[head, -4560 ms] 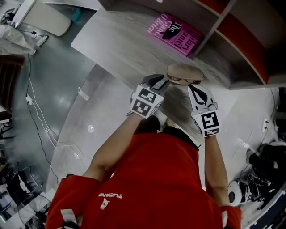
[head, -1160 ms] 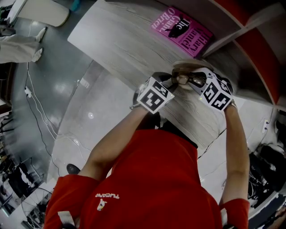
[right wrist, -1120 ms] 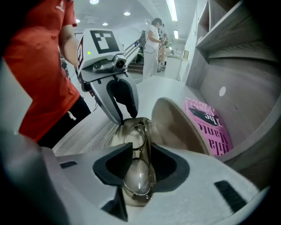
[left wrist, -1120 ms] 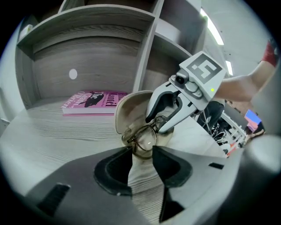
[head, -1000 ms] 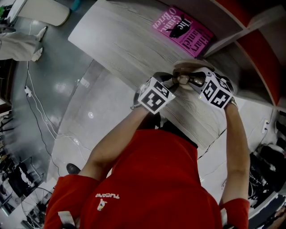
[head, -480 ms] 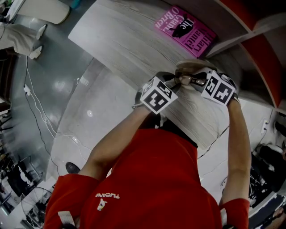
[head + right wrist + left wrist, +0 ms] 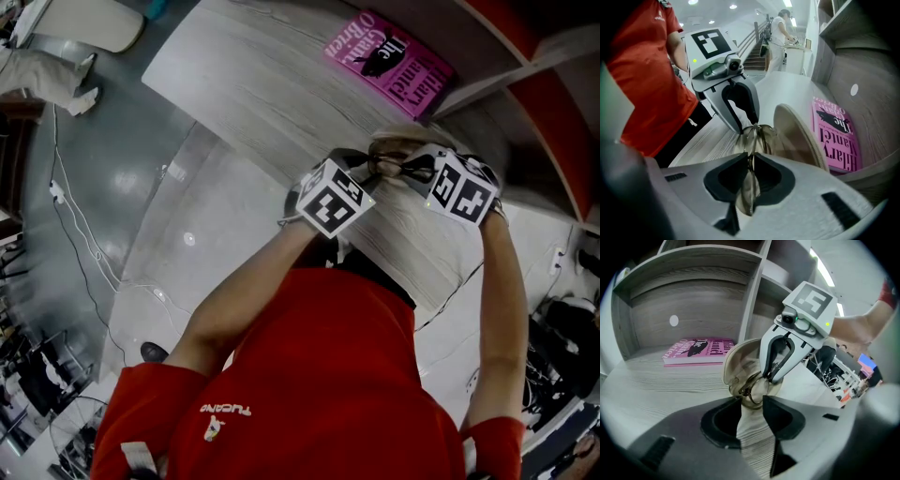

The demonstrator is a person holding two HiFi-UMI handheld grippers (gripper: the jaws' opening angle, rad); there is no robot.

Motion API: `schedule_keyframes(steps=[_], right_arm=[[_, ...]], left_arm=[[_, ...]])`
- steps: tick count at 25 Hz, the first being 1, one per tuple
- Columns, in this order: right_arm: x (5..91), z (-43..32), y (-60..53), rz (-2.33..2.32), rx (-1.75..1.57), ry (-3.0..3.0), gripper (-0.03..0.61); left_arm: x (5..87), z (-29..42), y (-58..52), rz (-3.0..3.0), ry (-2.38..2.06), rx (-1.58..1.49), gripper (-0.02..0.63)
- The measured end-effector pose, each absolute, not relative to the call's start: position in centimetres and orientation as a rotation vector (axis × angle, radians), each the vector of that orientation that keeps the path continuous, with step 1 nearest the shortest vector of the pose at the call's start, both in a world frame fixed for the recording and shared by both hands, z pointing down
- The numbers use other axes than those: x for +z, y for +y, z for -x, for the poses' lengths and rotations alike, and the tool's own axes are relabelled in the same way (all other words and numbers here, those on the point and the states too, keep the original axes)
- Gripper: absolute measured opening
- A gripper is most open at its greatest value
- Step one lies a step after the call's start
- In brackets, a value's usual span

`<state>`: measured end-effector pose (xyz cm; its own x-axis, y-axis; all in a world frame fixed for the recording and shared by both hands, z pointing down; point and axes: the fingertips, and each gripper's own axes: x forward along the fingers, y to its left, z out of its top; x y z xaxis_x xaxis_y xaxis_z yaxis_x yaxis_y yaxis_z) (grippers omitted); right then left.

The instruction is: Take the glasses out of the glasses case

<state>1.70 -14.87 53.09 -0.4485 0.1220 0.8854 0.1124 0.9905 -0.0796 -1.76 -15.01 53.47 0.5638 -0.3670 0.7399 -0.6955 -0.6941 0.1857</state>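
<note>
A beige glasses case [image 7: 405,142] lies open on the grey wooden desk [image 7: 253,84], its lid [image 7: 740,357] standing up. Brown-rimmed glasses [image 7: 752,389] rest in its lower half. My left gripper [image 7: 366,167] is at the case's near end, and its jaws [image 7: 752,400] pinch the rim of the lower half. My right gripper [image 7: 409,169] reaches in from the right, pointing steeply down. Its jaws [image 7: 751,157] are closing, with a lens of the glasses [image 7: 750,187] edge-on between them and the pads touching it.
A pink book [image 7: 389,56] lies flat on the desk behind the case, near the shelf unit's upright [image 7: 487,75]. The desk's near edge is just in front of my grippers. A person [image 7: 780,33] stands far off in the background.
Over several seconds my right gripper came from the near right of the case onto it, and the glasses now show inside. In the last second both grippers hardly shifted.
</note>
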Motion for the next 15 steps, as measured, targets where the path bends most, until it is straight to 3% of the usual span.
schedule_keyframes(steps=[15], right_arm=[[51.2,-1.7,-13.4,0.031,-0.122,-2.078,0.026]], left_arm=[[52.2,2.4,-13.8,-2.373,-0.847,0.918,0.137]])
